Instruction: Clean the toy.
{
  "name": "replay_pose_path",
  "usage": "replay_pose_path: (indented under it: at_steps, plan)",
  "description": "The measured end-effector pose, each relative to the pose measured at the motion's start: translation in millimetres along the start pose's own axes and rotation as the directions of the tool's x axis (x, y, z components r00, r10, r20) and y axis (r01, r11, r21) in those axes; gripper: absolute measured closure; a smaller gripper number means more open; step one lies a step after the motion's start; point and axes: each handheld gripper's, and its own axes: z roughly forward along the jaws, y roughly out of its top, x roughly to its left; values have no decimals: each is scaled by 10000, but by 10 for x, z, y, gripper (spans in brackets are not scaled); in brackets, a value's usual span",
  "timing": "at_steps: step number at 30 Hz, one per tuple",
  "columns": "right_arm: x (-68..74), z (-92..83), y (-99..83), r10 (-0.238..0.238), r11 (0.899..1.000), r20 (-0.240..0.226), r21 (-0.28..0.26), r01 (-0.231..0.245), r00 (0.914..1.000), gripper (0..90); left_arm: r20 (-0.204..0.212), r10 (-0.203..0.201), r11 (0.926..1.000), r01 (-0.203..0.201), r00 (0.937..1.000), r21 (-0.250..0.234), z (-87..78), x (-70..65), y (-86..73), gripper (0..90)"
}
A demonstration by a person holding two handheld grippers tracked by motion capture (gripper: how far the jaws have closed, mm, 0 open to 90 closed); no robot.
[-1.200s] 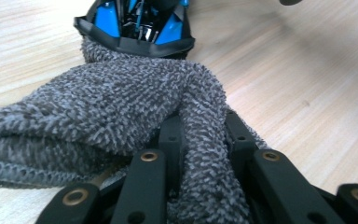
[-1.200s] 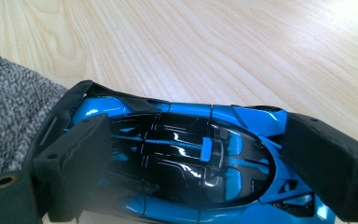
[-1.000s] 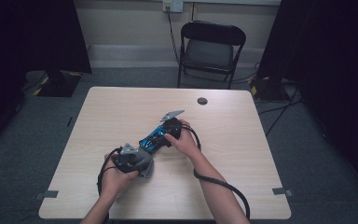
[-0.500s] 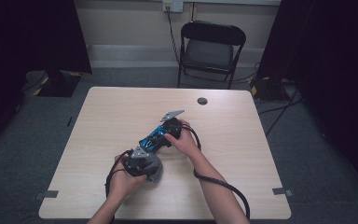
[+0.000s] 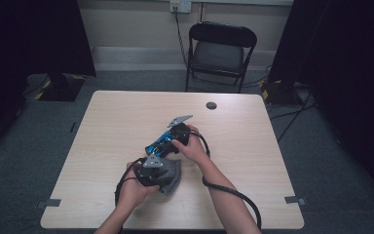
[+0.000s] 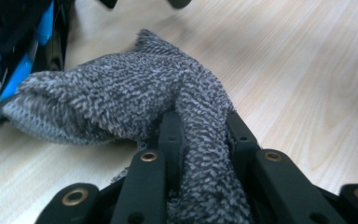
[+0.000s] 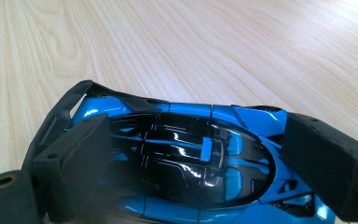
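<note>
Wiping step: right gripper [image 7: 200,163] clamps the blue toy car [image 5: 159,143] at table [image 5: 272,161] centre; left gripper [image 6: 205,140] pinches grey cloth [image 6: 121,102] just near of it. Next: rub cloth over car body.

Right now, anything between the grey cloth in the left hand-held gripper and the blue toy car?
Nothing visible. The grey cloth, pinched in the left hand-held gripper, lies right beside the blue toy car, which the right hand-held gripper clamps by its sides on the table.
</note>
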Motion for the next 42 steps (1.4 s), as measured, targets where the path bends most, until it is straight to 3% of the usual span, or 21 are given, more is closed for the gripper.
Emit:
replay_pose_path:
  at_steps: [2, 7, 13, 23, 33, 37, 42]
  plan:
    - [0, 0, -2, -1, 10000, 7, -15, 1, 10000, 79, -24, 207, 9997, -207, 9998, -98, -39, -5, 17, 731]
    - [-1, 0, -1, -2, 10000, 1, -11, 2, 10000, 79, 55, 276, 9992, -274, 9996, -307, -132, 7, 60, 729]
    - [-2, 0, 0, 4, 10000, -2, -2, -4, 10000, 80, 1, 86, 9971, -86, 10000, -750, -299, 90, 92, 729]
    - [-4, 0, 2, 7, 10000, 1, 13, -7, 10000, 80, -312, -307, 9863, 252, 9990, -1631, -609, 290, 96, 720]
    - [-11, 0, 19, -12, 9999, -14, 151, 12, 10000, 80, -363, -502, 9793, 421, 9981, -1980, -839, 416, 100, 721]
    - [-11, 0, 12, 24, 10000, -17, 79, -24, 10000, 80, -568, -646, 9758, 511, 9963, -2127, -935, 485, 89, 720]
    - [-11, -2, 12, 7, 10000, -16, 88, -7, 10000, 80, -1070, -861, 9659, 566, 9905, -2528, -1048, 599, 100, 719]
